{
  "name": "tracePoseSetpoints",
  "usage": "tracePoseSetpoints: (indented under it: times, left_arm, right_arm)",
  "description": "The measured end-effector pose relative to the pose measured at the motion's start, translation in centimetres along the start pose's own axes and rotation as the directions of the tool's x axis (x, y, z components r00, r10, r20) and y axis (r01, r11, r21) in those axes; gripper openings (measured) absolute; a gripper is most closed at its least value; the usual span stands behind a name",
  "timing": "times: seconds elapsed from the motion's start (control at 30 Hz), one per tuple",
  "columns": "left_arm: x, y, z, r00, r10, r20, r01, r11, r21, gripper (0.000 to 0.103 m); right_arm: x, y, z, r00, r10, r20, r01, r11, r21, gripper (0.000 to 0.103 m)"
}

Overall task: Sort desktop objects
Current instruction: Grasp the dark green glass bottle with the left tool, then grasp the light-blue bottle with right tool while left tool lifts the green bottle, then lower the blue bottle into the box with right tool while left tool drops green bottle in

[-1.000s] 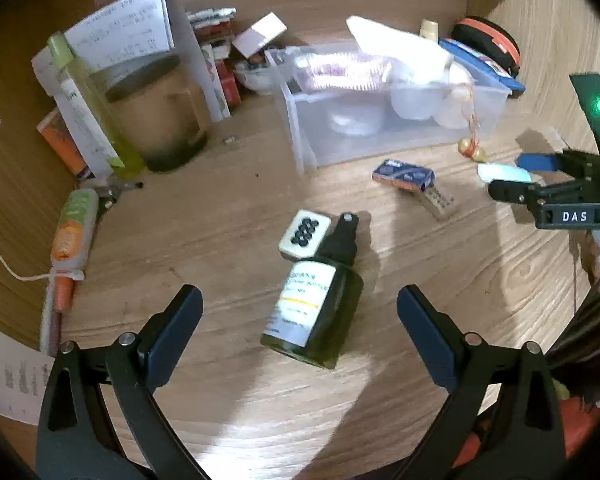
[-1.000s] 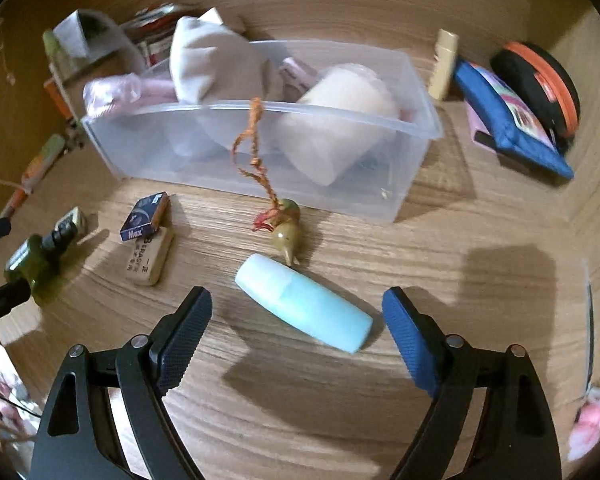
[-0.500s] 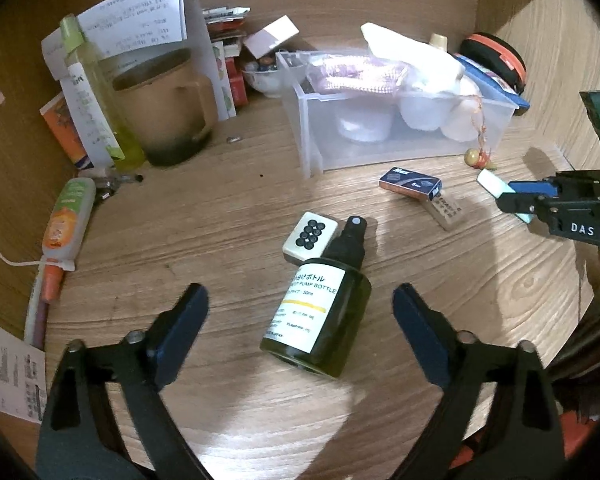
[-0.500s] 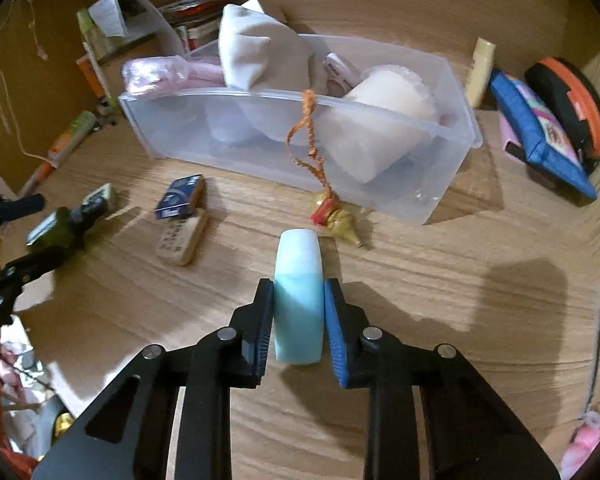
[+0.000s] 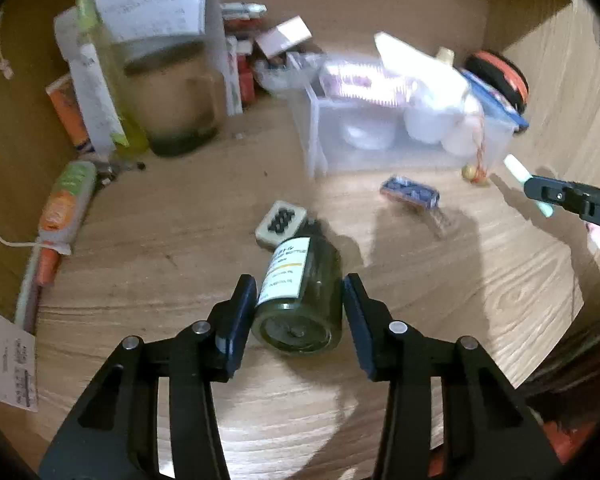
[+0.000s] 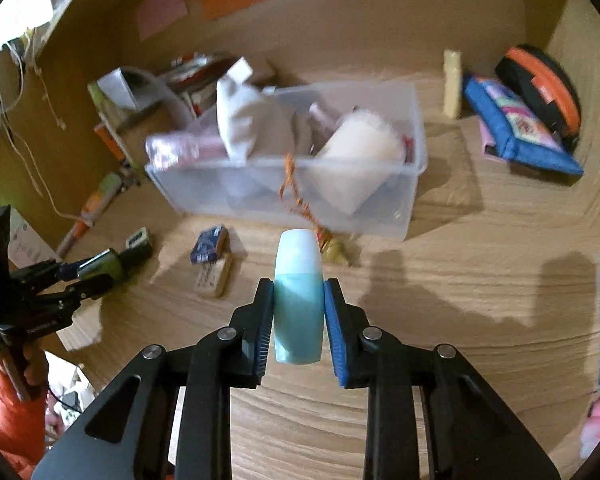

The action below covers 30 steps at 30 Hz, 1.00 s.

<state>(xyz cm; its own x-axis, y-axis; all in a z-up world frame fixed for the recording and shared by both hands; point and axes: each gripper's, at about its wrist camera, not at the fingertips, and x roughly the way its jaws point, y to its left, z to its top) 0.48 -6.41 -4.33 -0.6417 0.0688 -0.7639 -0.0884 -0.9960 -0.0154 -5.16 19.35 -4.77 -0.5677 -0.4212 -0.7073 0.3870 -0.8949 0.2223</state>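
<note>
Two grippers work the wooden desk (image 6: 480,320). The left gripper (image 5: 300,308) is closing around one dark green bottle (image 5: 300,300) lying on its side, pads just beside it, contact unclear. The right gripper (image 6: 299,312) is clamped on one pale blue tube (image 6: 299,292), cap pointing away. Beyond lie one mahjong tile (image 5: 281,222), one small blue box (image 6: 209,245) and one beige eraser (image 6: 214,278) touching it. Farther back, one clear bin (image 6: 410,200) holds a white pouch (image 6: 238,120), a pink packet (image 6: 180,148) and a pale round thing; an orange cord charm (image 6: 332,246) hangs over its front wall. A blue pouch (image 6: 516,128) lies right of it, a brown mug (image 5: 172,100) far left.
</note>
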Motion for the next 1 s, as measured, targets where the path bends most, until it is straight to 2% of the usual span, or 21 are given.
tracePoseSetpoints:
  times: [0.13, 0.57, 1.0]
  left_arm:
    - [-1.2, -0.1, 0.8, 0.999, -0.013, 0.047, 0.014, 1.0, -0.009, 0.042]
    - [-3.3, -1.8, 3.8, 0.989, -0.064, 0.134, 0.064, 0.998, 0.004, 0.041]
    - [-5.7, -5.0, 9.2, 0.956, -0.161, 0.246, 0.145, 0.986, 0.082, 0.041]
  right_arm:
    - [-1.3, -0.3, 0.7, 0.999, 0.003, 0.034, -0.003, 1.0, -0.001, 0.023]
    - [-3.1, -0.3, 2.7, 0.994, 0.017, 0.11, -0.018, 1.0, 0.006, 0.023]
    - [-3.6, -0.8, 5.4, 0.985, 0.022, 0.169, -0.022, 1.0, 0.002, 0.023]
